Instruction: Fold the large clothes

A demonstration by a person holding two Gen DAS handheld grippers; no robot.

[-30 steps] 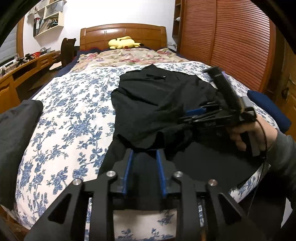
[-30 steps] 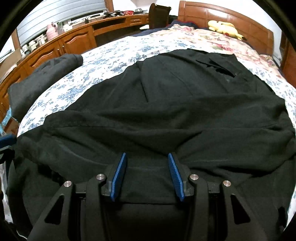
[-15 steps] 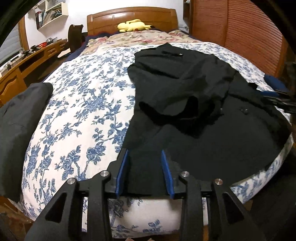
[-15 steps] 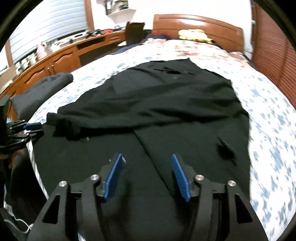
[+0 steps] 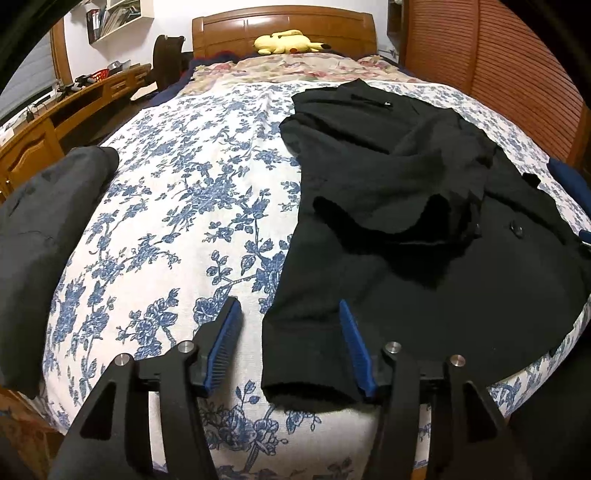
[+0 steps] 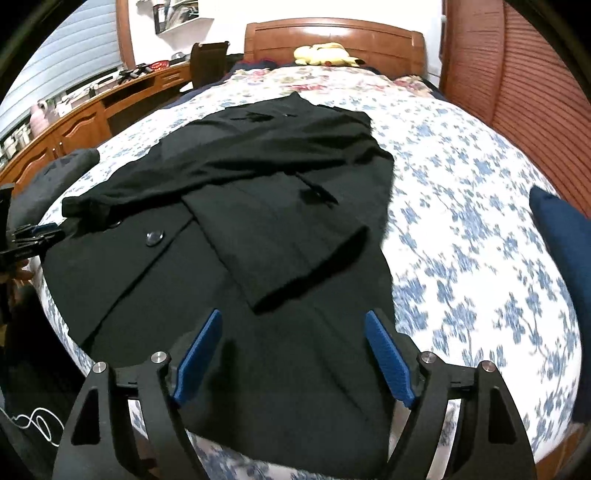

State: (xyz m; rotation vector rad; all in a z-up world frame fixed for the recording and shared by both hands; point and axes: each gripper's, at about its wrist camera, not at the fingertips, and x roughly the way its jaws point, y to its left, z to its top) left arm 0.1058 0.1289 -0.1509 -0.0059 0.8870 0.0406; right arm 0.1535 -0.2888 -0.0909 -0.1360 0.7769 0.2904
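A large black coat [image 5: 399, 206] lies spread on the blue floral bedspread [image 5: 177, 206], its sleeves folded across the body. My left gripper [image 5: 290, 332] is open over the coat's near left hem corner, empty. In the right wrist view the coat [image 6: 258, 221] shows a button [image 6: 154, 238] and a folded sleeve. My right gripper [image 6: 291, 347] is open and empty above the coat's near hem. The left gripper also shows at the left edge of the right wrist view [image 6: 33, 236].
A dark grey folded garment [image 5: 40, 229] lies at the bed's left edge. A yellow plush toy [image 5: 288, 42] sits by the wooden headboard [image 5: 280, 22]. A wooden desk [image 5: 55, 118] runs along the left. A blue cushion [image 6: 565, 236] lies at the right. A slatted wardrobe [image 5: 517, 74] stands at the right.
Both grippers have opened wider and pulled back toward the foot of the bed. The right gripper has moved away from the sleeve to the coat's right hem side.
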